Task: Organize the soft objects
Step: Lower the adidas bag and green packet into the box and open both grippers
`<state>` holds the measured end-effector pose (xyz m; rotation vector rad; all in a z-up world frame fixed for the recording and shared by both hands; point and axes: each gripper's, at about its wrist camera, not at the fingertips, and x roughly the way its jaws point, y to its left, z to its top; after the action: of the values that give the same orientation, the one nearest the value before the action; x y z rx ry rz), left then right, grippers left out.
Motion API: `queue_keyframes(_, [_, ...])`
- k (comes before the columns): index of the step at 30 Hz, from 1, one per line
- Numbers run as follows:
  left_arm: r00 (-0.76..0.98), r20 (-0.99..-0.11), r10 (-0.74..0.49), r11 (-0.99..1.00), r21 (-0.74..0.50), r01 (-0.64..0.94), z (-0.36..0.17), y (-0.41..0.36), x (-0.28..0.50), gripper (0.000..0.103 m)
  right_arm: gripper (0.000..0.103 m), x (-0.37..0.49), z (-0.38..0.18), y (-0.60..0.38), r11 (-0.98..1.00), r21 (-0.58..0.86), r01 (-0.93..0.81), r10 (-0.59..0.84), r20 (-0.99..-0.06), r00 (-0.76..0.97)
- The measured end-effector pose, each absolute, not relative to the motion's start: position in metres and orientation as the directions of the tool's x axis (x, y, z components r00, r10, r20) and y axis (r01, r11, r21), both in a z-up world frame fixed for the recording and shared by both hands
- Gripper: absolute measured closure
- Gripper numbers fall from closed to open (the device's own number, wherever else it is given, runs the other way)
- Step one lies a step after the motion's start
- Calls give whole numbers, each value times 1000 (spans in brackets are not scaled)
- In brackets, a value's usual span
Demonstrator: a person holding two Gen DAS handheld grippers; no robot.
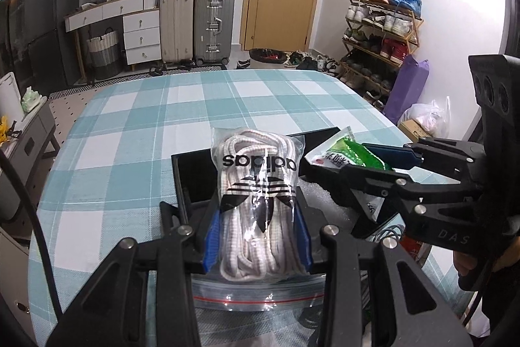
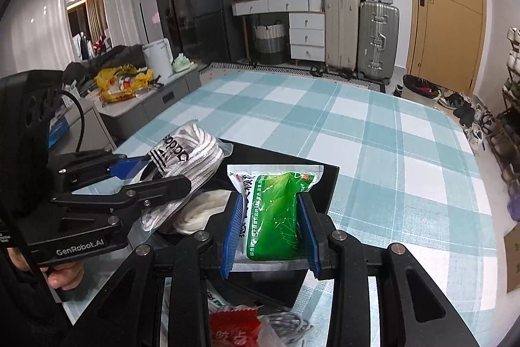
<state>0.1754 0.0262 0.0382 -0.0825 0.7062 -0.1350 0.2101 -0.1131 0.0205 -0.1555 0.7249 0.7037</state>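
We see a clear bag of white laces [image 1: 258, 200] with a black printed logo, upright at the centre of the left wrist view, above a black tray [image 1: 191, 171]. At the centre of the right wrist view stands a green and white packet [image 2: 276, 217], creased down its middle, over the same tray [image 2: 325, 184].

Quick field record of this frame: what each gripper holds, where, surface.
left gripper: shut on bag of white laces
right gripper: shut on green packet
position: both bags held over the black box
box contents: white foam visible; rest hidden
surface: table with teal checked cloth
loose items near box: red packet, grey cable
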Motion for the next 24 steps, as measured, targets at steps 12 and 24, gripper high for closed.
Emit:
queue_keyframes(12, [736, -662, -142, 990, -93, 107, 29, 22, 186, 65, 69, 224, 6, -95, 748, 59, -661, 493, -716, 494])
queue_keyframes(24, [727, -672, -142, 990, -78, 121, 27, 21, 184, 65, 69, 211, 2, -90, 733, 28, -679, 461, -755, 466])
